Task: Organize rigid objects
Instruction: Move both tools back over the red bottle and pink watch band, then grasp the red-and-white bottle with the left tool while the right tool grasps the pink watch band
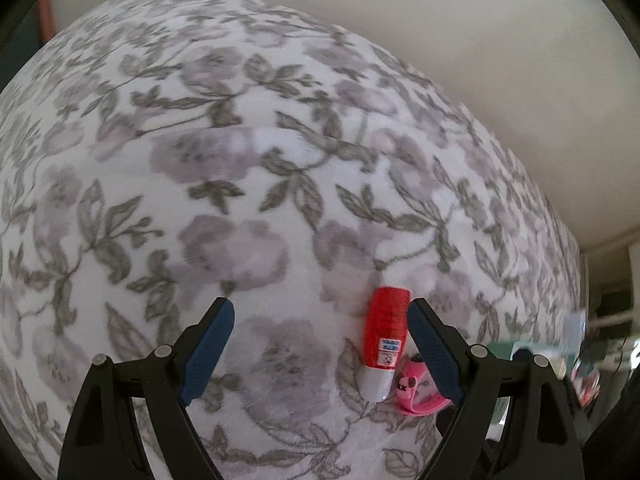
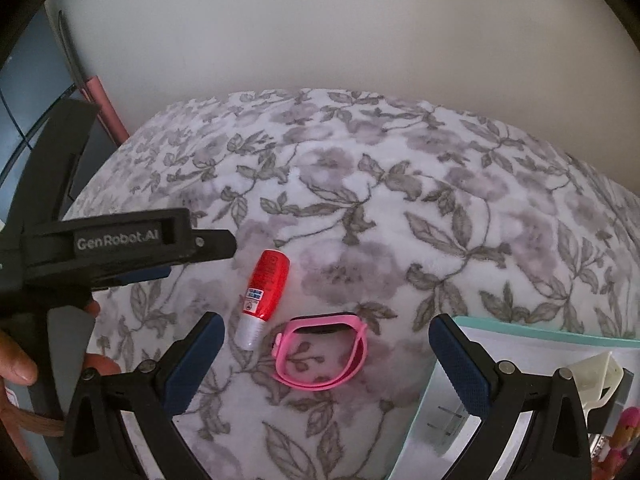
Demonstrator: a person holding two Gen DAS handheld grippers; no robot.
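Observation:
A red tube with a white cap (image 1: pixel 383 340) lies on the floral blanket (image 1: pixel 240 160), just inside my left gripper's right finger. My left gripper (image 1: pixel 320 344) is open and empty above the blanket. A pink watch band (image 1: pixel 416 390) lies beside the tube, partly hidden by that finger. In the right wrist view the red tube (image 2: pixel 262 296) and the pink band (image 2: pixel 322 354) lie between the fingers of my open, empty right gripper (image 2: pixel 326 360). The left gripper (image 2: pixel 132 248) shows there at the left, held by a hand.
A box with a teal rim (image 2: pixel 540 330) holds small items at the lower right, by my right gripper's right finger. A plain wall (image 2: pixel 320 32) stands behind the bed. A pink pole (image 2: pixel 106 108) leans at the left. Clutter (image 1: pixel 592 360) shows past the bed's right edge.

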